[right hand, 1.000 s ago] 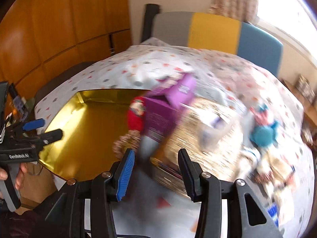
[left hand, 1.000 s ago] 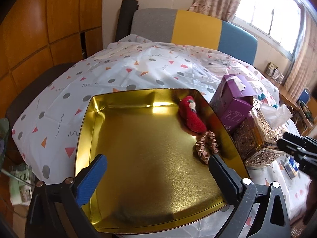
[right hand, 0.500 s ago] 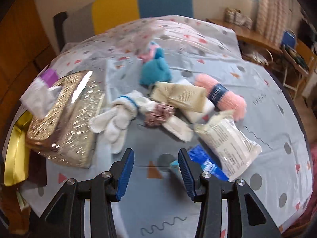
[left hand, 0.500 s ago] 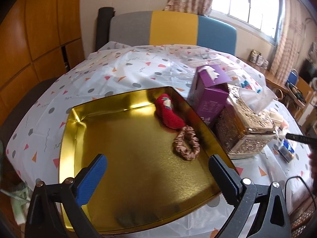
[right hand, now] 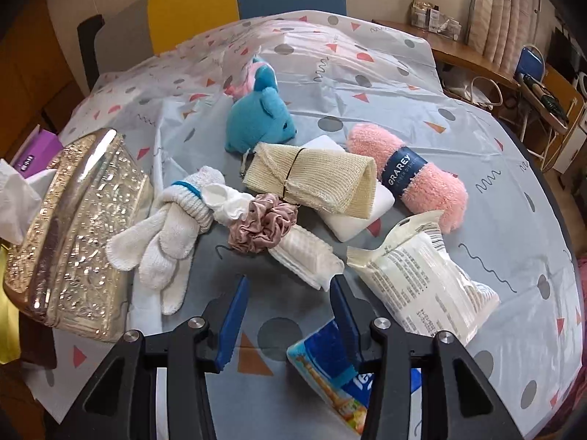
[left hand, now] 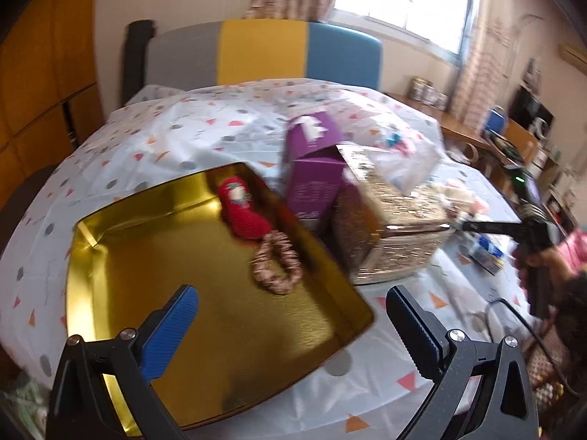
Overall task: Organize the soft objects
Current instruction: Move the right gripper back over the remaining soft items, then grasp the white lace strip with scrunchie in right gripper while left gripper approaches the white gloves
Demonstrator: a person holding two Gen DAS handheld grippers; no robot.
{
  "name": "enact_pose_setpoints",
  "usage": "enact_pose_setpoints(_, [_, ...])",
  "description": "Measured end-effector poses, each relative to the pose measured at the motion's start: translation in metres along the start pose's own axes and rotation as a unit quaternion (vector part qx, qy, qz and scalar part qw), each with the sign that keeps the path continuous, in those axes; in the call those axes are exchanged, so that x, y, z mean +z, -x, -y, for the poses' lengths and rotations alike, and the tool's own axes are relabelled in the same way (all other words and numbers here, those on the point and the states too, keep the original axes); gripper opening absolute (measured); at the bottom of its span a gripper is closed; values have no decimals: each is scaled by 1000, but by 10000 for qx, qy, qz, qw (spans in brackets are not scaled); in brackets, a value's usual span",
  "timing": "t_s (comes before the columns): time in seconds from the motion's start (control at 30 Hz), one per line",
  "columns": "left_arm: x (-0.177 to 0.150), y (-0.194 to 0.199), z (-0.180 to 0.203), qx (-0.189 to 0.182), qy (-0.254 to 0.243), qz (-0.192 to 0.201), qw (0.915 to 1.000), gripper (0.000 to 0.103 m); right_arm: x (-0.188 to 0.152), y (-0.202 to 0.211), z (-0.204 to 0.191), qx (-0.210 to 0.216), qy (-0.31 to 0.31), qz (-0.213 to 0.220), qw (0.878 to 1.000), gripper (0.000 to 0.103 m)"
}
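Surface: white plastic tablecloth with grey dots and orange triangles [right hand: 367, 84] is covering the table; its far half is lying bare, and it is hanging over the near edge.
Tray: one shallow gold metal tray [left hand: 121, 275] is sitting at the table's left edge, mostly bare floor; two soft things are lying along its right rim, one red knitted sock [left hand: 244, 209] and one pink patterned scrunchie [left hand: 277, 262], touching each other.
Boxes: one purple cardboard tissue box [left hand: 312, 183] and one embossed gold tissue box [right hand: 77, 227] are standing between tray and soft pile, crowding the tray's right rim.
Soft pile: one pair of white knit gloves with blue cuff [right hand: 165, 234], one dusty-pink satin scrunchie [right hand: 262, 222], one white folded cloth [right hand: 308, 260], one beige mesh cloth bundle [right hand: 312, 176], one white sponge block [right hand: 359, 212], one pink fluffy yarn skein [right hand: 407, 176], one blue plush toy [right hand: 258, 117].
Packs: one white wipes pack [right hand: 422, 275], one blue tissue packet [right hand: 330, 363].
Left gripper [left hand: 290, 315]: hovering over the tray's near right corner, jaws spread wide, gripping nothing.
Right gripper [right hand: 290, 304]: hanging just short of the satin scrunchie, jaws partly apart, nothing between them; bare cloth is showing below.
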State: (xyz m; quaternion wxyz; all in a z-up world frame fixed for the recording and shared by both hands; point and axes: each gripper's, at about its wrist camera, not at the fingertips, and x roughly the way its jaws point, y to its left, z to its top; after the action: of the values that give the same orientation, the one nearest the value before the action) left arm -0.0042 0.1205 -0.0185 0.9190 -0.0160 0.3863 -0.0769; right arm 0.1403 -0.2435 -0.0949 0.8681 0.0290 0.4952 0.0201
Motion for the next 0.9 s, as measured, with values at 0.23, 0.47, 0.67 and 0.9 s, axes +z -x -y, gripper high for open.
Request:
enact_pose_setpoints(0.23, [23,5,35,-659,-336,-11,9973,103,10,-17,0,-147,415,-32,9990,47])
enact_pose_setpoints(0.47, [45,4,63,-958,-565,-1,9938,103,13,-30,-15,-227,1118,23,9935,43])
enact_pose_setpoints(0.67, [68,-6,84,-1313,-674,-211,9888,100,14,-37,-16,-289,1187,-100,9925,15])
enact_pose_setpoints(0.9, [104,-23,138,-1222,-1374,-339,9824,93,23,17,-3,648,444,350,9963,15])
